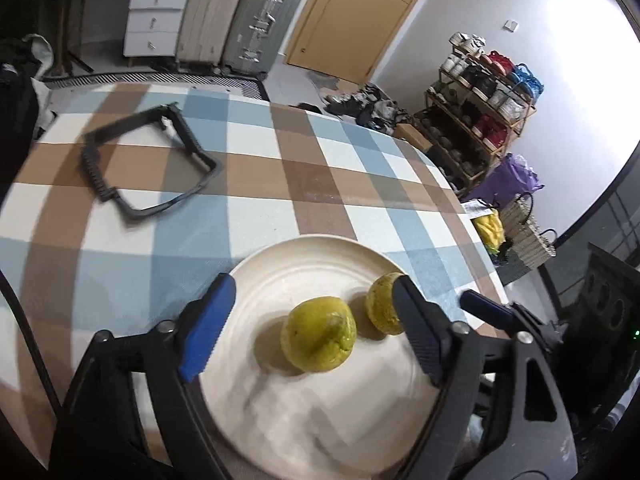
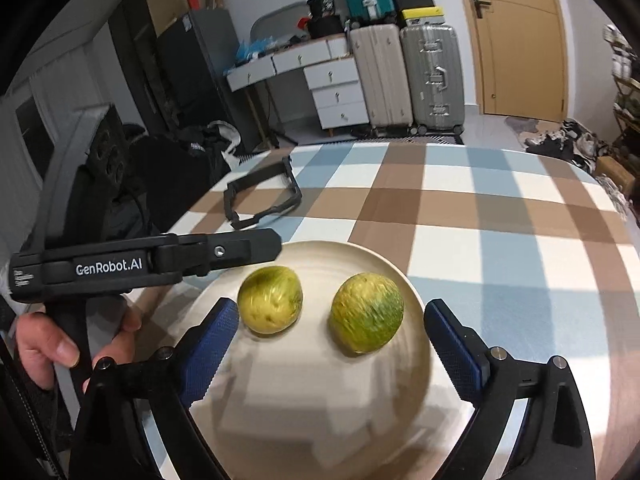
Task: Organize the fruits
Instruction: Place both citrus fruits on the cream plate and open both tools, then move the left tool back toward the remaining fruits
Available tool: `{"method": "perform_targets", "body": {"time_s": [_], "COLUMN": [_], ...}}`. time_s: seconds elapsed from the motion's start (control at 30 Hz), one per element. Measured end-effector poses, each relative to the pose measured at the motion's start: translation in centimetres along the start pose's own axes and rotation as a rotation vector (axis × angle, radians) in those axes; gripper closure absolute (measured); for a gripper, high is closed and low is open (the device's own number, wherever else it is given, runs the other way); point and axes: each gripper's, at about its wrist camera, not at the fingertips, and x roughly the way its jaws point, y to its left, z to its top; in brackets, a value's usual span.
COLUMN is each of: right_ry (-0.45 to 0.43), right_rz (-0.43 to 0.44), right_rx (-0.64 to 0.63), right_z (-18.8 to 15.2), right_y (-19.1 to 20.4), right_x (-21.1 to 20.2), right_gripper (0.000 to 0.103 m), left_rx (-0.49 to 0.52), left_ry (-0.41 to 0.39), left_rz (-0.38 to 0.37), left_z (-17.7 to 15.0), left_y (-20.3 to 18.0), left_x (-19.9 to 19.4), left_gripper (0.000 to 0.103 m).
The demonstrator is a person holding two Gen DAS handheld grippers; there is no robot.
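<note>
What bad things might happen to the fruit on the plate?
The two round fruits lie loose on the plate, so a nudge from either open tool might roll one off. The plate also sits near the table edge, so a push could slide it toward the floor.

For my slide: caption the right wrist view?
Open right tool hovers over two yellow-green fruits on a cream plate.

near rim of the plate [image 1: 256,432] hidden and blurred.
</note>
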Motion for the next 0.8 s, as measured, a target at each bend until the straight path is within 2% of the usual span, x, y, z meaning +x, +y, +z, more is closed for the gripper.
{"method": "perform_targets", "body": {"time_s": [0.17,0.33,0.4,0.5,0.8], "right_ry": [-0.031,-0.091,-0.131,-0.190,-0.316], "right_rz": [-0.032,-0.044,-0.044,-0.050,-0.076], "right_rx": [0.021,0.031,0.030,0.020,-0.010], "right_z": [-1.8,-4.0,-4.8,-5.6,-7.8], "right_y": [0.4,1.2,1.7,2.7,5.6], "right_x": [-3.7,-8.0,-10.0,-12.5,-18.0], "right_gripper": [0.004,0.002,0.001,0.001,0.000], "left_rx": [0.028,0.081,0.107,0.128,0.166], "left_ry": [-0.049,-0.118,-0.150,-0.191,-0.228], "left_rz": [0.088,0.219,0.248,0.271,0.265], "left_z": [-2.2,-4.8,-5.7,-7.1,-11.7], "left_y": [-0.8,-2.3,-2.9,-3.7,-6.2], "left_x": [-3.9,-8.0,-9.4,-11.8,-17.6], "left_gripper": [0.018,0.009,0.001,0.001,0.001]}}
